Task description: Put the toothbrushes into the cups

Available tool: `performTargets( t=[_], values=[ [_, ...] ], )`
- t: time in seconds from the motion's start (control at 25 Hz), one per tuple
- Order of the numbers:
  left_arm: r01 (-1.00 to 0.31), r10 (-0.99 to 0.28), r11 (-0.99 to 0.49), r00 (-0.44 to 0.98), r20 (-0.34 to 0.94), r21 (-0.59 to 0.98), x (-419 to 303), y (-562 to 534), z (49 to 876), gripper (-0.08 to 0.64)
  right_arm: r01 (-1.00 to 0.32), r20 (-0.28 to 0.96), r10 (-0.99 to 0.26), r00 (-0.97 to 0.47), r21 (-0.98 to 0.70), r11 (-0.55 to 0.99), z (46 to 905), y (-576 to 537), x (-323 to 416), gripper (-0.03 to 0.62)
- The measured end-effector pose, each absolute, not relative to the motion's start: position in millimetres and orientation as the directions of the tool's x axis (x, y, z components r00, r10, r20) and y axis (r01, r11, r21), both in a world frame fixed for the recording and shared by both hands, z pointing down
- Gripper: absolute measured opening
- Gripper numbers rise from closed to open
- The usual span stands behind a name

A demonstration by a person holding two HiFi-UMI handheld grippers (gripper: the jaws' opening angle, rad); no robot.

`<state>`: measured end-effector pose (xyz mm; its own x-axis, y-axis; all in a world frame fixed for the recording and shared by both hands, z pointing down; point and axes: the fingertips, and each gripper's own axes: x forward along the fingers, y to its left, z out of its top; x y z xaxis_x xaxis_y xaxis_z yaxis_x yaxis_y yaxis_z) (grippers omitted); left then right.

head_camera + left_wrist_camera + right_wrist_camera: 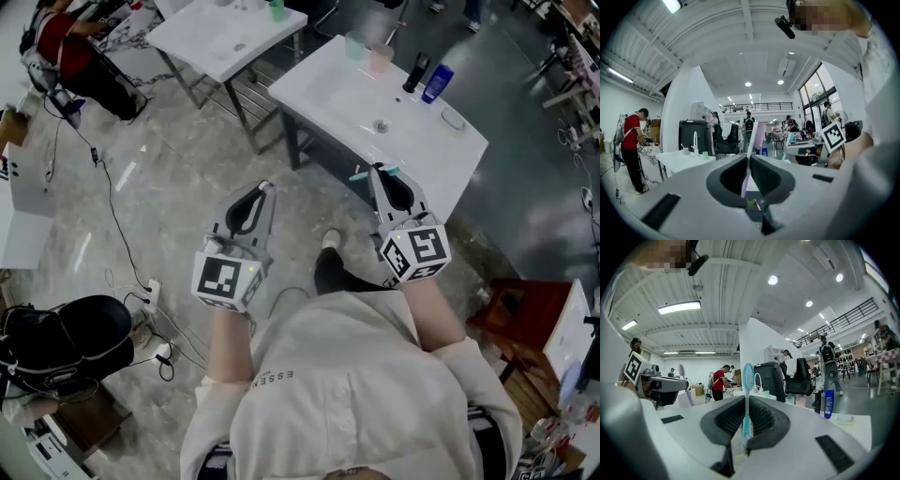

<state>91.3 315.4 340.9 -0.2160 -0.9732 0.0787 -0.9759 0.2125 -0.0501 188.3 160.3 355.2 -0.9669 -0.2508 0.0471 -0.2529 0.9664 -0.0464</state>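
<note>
My left gripper point(264, 190) is shut on a pink toothbrush point(755, 136) that stands upright between its jaws. A teal toothbrush point(747, 380) stands upright in my right gripper point(379, 170), which is shut on its handle. Both grippers point level, side by side, toward the white sink table point(323, 89). The right one is at the table's near edge and the left one is over the floor. A green cup point(354, 45) and a pink cup point(380, 58) stand at the table's far side. In the right gripper view the green cup point(790, 400) and pink cup point(800, 401) stand just right of the brush.
A blue bottle point(437, 82), a dark bottle point(416, 71) and a soap dish point(453, 118) stand on the sink table. A second white sink table point(225, 37) is at the far left, with a person in red point(80, 56) beyond it. Cables and a black bag point(66, 342) lie on the floor at the left.
</note>
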Motion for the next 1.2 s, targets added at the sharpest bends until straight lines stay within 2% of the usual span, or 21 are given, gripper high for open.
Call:
performTargets(
  t=[0.4, 0.76, 1.2],
  values=[
    [-0.983, -0.982, 0.165, -0.172, 0.080, -0.084, -27.2, 152.5, 332.2, 0.028, -0.269, 0.051, -0.268, -0.962, -0.027, 0.963, 349.8, 8.8, 72.8, 0.037],
    [-0.992, -0.988, 0.095, -0.104, 0.113, -0.082, -85.8, 69.6, 339.2, 0.028, -0.315, 0.072, -0.311, -0.948, -0.060, 0.947, 360.5, -55.2, 25.5, 0.037],
    [-0.988, -0.984, -0.132, 0.119, 0.135, -0.086, -146.8, -37.1, 343.8, 0.028, -0.509, 0.094, -0.503, -0.859, -0.065, 0.858, 363.7, -130.5, -19.6, 0.037]
  ],
)
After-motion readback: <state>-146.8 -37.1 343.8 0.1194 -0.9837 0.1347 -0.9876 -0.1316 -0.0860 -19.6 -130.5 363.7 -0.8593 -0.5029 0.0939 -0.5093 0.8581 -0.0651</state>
